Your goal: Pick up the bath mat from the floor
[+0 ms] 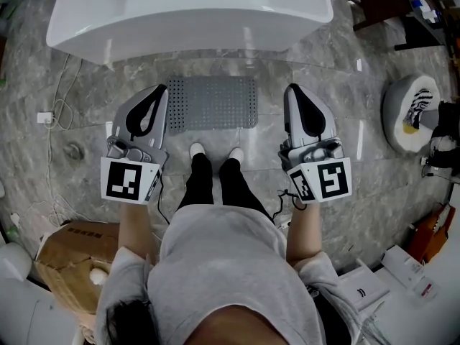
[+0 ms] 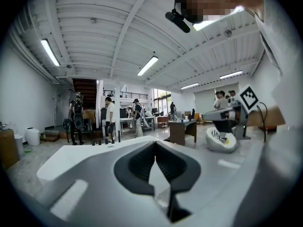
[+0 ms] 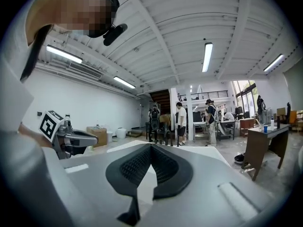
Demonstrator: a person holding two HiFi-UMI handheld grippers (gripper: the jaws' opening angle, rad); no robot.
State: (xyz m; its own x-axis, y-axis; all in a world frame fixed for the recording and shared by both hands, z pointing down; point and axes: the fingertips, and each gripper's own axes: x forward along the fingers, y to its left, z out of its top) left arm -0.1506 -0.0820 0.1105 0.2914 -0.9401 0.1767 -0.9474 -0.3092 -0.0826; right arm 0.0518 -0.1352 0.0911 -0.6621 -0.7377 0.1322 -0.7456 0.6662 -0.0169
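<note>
The grey, studded bath mat (image 1: 212, 103) lies flat on the marble floor, between the white bathtub (image 1: 187, 16) and the person's feet (image 1: 197, 149). My left gripper (image 1: 162, 90) is held at waist height over the mat's left end, shut and empty. My right gripper (image 1: 292, 88) hovers just off the mat's right end, also shut and empty. Both gripper views look level across the room, so the mat is hidden there. The left gripper (image 2: 155, 148) and the right gripper (image 3: 150, 148) each show their black pads pressed together with nothing between them.
A cardboard box (image 1: 68, 261) stands at the lower left. A cable and socket (image 1: 45, 117) lie on the floor to the left. A round white object (image 1: 410, 113) sits at the right. Several people and tables (image 3: 208, 122) stand far across the hall.
</note>
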